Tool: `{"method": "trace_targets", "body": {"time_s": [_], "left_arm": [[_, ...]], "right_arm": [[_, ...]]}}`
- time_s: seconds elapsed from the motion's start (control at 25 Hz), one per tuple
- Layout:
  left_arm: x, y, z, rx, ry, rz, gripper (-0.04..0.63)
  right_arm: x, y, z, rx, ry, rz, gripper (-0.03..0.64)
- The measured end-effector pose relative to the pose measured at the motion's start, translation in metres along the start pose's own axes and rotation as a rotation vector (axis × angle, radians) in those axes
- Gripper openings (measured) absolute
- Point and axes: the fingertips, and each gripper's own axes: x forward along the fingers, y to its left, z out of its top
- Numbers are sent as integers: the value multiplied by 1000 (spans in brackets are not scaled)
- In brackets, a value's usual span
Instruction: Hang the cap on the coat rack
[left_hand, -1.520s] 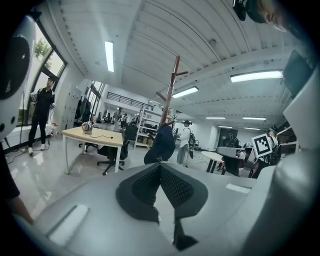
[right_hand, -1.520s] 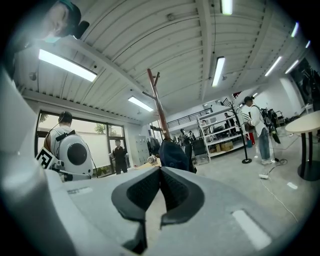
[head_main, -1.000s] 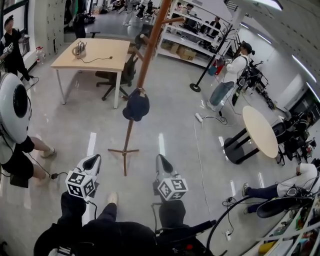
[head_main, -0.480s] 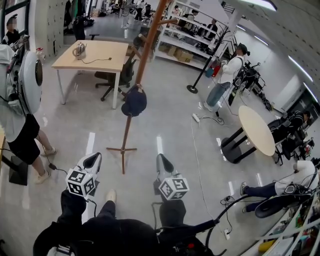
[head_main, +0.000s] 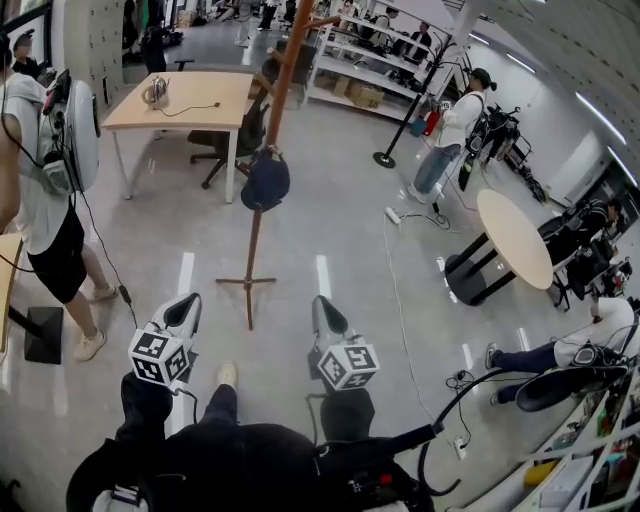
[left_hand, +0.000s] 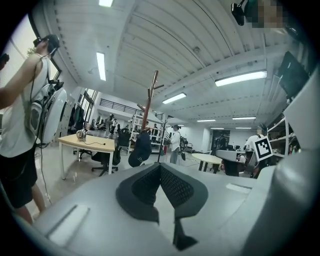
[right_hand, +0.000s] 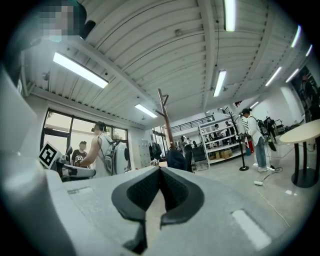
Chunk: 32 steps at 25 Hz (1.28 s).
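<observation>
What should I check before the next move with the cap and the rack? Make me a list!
1. Cap hanging on the coat rack: ok.
2. Coat rack standing on its feet: ok.
3. Left tool shut, nothing between its jaws: ok.
4. Right tool shut, nothing between its jaws: ok.
5. Cap hooked firmly on its peg: cannot tell, too small to see.
6. Person on the left standing apart from the rack: ok.
</observation>
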Motion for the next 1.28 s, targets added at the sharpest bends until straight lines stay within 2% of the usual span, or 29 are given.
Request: {"method": "trace_targets", "body": {"time_s": [0.48, 1.28], "left_arm": [[-14, -10, -1, 11, 2, 6, 2], [0, -18, 2, 14, 12, -14, 2]], "right_arm": [[-12, 9, -3, 6, -6, 22, 2], [-13, 3, -5, 9, 15, 28, 2]]}}
